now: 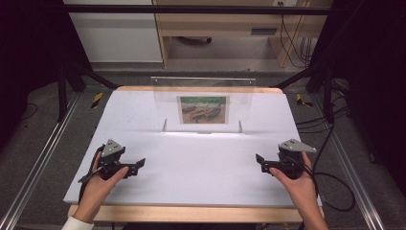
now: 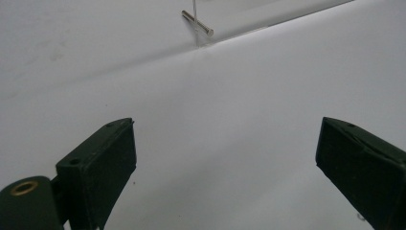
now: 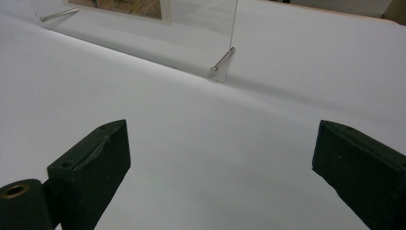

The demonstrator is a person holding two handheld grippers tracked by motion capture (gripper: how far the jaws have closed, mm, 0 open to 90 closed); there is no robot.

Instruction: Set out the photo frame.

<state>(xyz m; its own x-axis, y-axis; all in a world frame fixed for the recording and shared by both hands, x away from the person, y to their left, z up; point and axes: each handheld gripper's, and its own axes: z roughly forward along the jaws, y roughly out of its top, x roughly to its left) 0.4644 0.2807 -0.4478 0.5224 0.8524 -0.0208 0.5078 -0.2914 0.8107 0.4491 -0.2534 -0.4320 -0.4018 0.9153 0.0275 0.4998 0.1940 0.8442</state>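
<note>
1. My left gripper (image 1: 139, 165) rests near the table's (image 1: 201, 163) left front, jaws spread wide with nothing between them, pointing inward.
2. The clear acrylic frame (image 1: 203, 105) stands upright at the table's far middle, well apart from both grippers, a landscape picture (image 1: 203, 109) inside and a metal pin (image 2: 197, 22) at its foot.
3. My right gripper (image 1: 260, 163) sits near the right front, jaws likewise gaping and empty.
</note>
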